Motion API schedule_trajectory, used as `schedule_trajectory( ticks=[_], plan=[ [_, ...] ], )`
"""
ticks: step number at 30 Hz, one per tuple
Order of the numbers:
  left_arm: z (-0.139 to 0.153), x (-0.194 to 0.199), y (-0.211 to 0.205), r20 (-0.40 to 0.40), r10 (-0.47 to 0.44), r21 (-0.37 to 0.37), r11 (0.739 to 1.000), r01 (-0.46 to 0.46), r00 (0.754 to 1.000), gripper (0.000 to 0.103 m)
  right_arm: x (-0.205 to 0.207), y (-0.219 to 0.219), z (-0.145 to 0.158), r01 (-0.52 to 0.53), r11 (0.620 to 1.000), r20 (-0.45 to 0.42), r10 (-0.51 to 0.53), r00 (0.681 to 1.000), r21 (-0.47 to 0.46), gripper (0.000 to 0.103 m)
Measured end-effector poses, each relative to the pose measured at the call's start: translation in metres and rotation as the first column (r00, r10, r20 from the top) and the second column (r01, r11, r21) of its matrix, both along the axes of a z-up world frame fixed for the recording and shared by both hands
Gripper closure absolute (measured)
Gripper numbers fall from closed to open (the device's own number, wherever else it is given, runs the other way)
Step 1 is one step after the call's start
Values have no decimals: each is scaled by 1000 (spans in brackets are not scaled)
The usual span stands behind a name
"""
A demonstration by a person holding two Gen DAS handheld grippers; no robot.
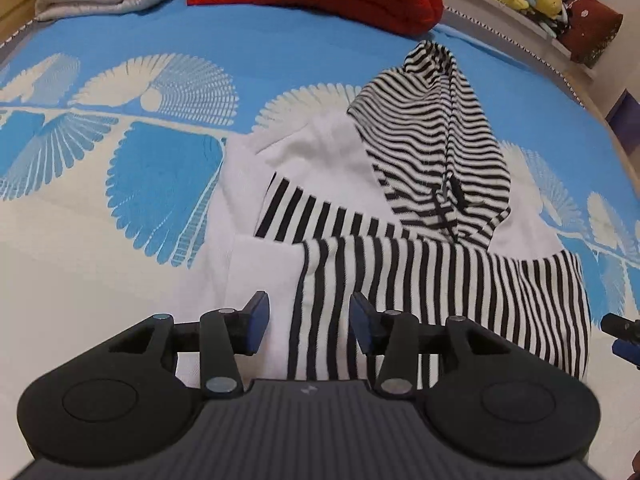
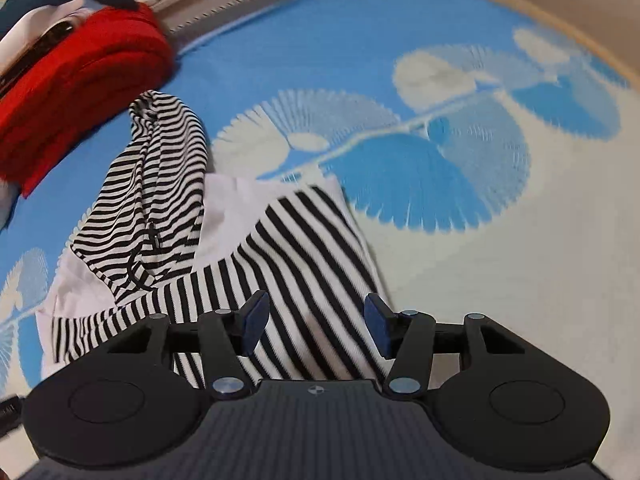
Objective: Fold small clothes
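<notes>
Left tool (image 1: 309, 322) open, striped hoodie (image 1: 432, 184), no legible writing

The left tool (image 1: 309, 322) points steeply downward, its blue-padded fingers (image 1: 258, 322) spread apart and gripping nothing. The right tool (image 2: 316, 326) tilts down likewise, jaws parted, pads (image 2: 376, 328) pressing on nothing.

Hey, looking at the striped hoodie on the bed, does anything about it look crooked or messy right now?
Yes. The striped hoodie is folded unevenly: its hood lies bunched and twisted to one side, and white fabric sticks out past the striped fold. Both the left gripper and right gripper hang above it with jaws open, holding nothing.
</notes>
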State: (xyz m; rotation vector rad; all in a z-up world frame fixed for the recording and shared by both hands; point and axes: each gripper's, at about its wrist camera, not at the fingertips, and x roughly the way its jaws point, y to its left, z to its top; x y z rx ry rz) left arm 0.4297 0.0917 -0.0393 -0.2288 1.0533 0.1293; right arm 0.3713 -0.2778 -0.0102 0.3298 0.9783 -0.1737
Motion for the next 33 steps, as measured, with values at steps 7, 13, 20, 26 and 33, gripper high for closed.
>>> schedule_trajectory(
  ticks=[7,13,20,26,33],
  plan=[
    [5,2,-10,66,-39,53,998,36,997,50,1,6,12,-104,993,38,107,994,-54,47],
    [10,3,-3,106,-22,17,1000,21,994,50,1,6,11,-178,978,29,182,983,-109,47],
    [16,-2,-6,172,-54,77,996,41,984,73,-3,-1,16,-193,977,37,197,980,-95,47],
    [28,1,-7,253,-93,98,993,70,963,86,-7,-10,22,-241,963,37,246,968,-117,47],
    [18,95,-13,239,-108,53,994,99,965,86,-10,-29,17,-233,963,20,237,971,-134,47]
  ],
)
